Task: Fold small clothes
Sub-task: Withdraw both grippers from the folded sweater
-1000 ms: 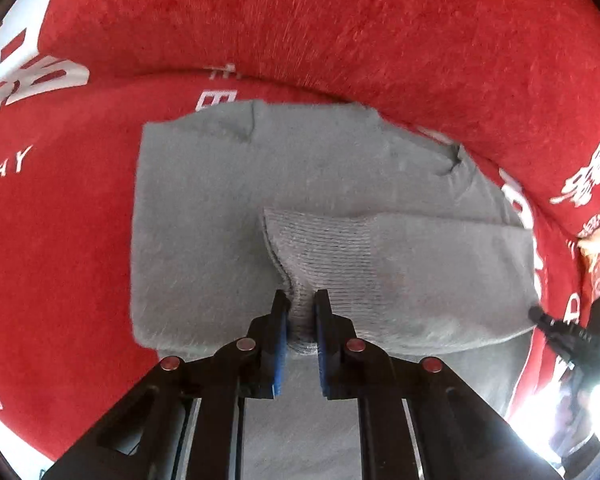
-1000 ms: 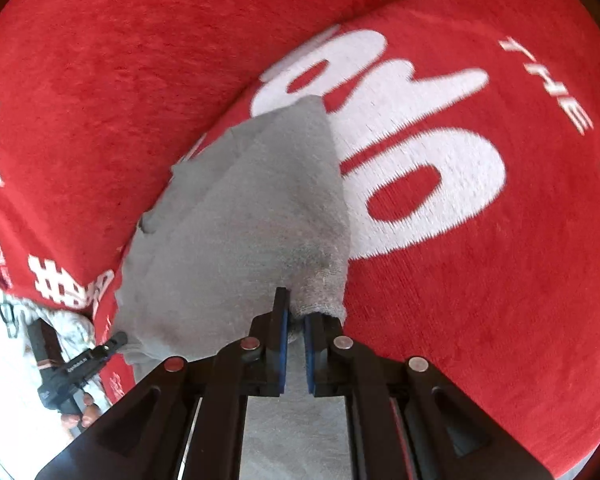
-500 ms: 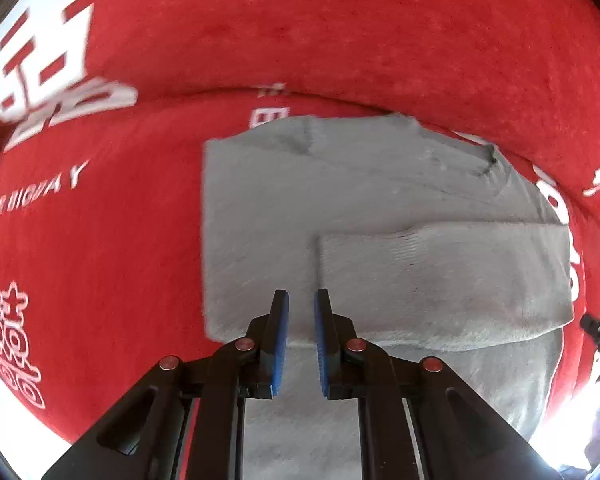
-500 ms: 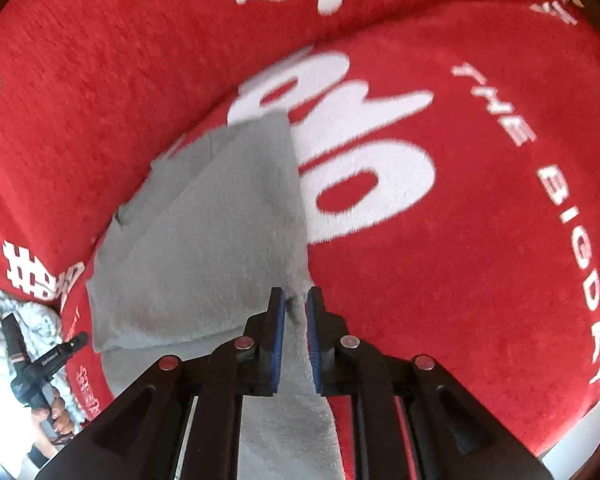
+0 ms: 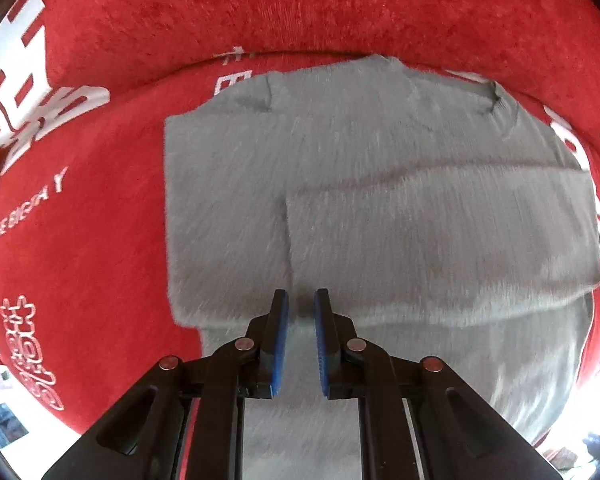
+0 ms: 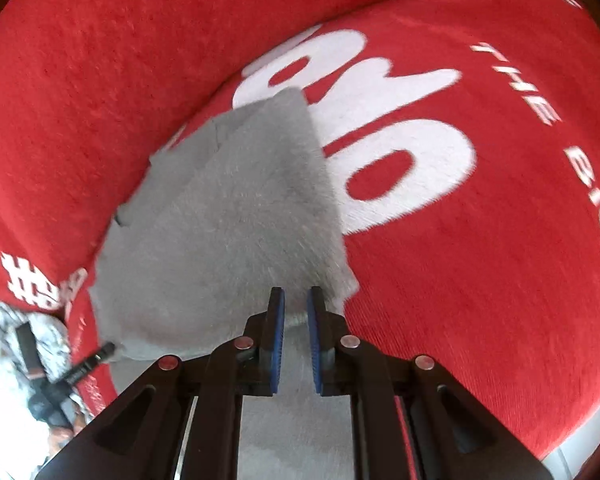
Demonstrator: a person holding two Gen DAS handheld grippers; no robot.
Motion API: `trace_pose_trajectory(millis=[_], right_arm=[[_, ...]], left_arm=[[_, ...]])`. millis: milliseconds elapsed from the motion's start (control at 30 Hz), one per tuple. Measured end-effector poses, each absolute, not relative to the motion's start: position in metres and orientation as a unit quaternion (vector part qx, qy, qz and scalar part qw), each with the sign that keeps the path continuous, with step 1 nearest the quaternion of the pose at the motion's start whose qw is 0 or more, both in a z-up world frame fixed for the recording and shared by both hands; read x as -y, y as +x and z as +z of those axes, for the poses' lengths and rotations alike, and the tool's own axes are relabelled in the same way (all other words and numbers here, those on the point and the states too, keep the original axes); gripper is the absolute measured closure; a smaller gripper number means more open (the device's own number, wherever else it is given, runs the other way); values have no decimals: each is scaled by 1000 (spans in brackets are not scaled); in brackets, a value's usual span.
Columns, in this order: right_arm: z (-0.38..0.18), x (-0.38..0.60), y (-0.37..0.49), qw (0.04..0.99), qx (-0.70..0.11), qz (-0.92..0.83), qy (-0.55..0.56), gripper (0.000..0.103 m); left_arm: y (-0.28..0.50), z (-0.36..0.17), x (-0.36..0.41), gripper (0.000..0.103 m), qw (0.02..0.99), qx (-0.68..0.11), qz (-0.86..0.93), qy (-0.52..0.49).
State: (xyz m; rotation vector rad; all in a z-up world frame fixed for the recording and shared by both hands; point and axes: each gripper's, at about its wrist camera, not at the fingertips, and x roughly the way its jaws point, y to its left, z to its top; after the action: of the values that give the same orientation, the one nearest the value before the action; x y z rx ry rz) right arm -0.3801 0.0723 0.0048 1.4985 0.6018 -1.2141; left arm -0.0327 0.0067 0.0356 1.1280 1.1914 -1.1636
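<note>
A grey knit sweater (image 5: 380, 152) lies flat on the red sofa seat, with one sleeve (image 5: 440, 232) folded across its body. My left gripper (image 5: 301, 294) points down over the near edge of that sleeve's cuff. It is shut to a narrow slit with nothing in it. In the right wrist view the same sweater (image 6: 228, 220) shows its folded side edge. My right gripper (image 6: 296, 292) hovers just above the near corner of that edge. Its jaws are opening and no cloth is pinched between the blue pads.
The seat and backrest (image 5: 300, 8) wear a red plush cover with white lettering (image 6: 380, 152). A pale patterned cloth (image 6: 28, 320) lies past the seat's left end, beside a black tool part (image 6: 92, 360) and a hand.
The left gripper has let go of the sleeve cuff, which now lies flat on the sweater. The right gripper has let go of the sweater's corner, and that corner has dropped flat.
</note>
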Motion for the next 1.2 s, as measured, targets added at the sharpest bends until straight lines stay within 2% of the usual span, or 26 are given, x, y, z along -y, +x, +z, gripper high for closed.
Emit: trace_pose_trajectory(millis=[167,333,367,400,433,467,633,700,767,933,1200], right_arm=[[37,-98,-378,529,-246,-513,630,63],[65,-118,-364,528,-248,-512,630,58],[70,-121,-361,528,-250,-511,630,58],[76,-125,-357,529,-252,-511,629,58],[80,-127,-354,530,-254,-511,628,56],[85,-130,-350,531,-257,-510,626,51],[108,-142,-336,536,-261,-510,620,45],[115,-146,-331,537,-263,-510,618,38],[124,-150,-325,541,-265,-513,612,23],[148,-157,-303,561,-295,-516,577,9],[174,-175,-282,568,-302,-501,579,9]], left_arm=[[-35,61,-30,88,522,-507,-494,476],[-44,89,-50,88,502,-510,-507,481],[-44,95,-54,83,502,-508,-511,479],[-44,101,-58,68,504,-505,-512,478],[-42,108,-62,10,509,-503,-512,475],[-40,119,-69,2,522,-496,-512,468],[-30,147,-78,1,535,-486,-514,462],[-24,159,-82,1,545,-480,-509,463],[-18,169,-83,1,552,-475,-507,461],[-5,179,-96,1,521,-506,-509,462],[-6,202,-131,1,513,-481,-542,461]])
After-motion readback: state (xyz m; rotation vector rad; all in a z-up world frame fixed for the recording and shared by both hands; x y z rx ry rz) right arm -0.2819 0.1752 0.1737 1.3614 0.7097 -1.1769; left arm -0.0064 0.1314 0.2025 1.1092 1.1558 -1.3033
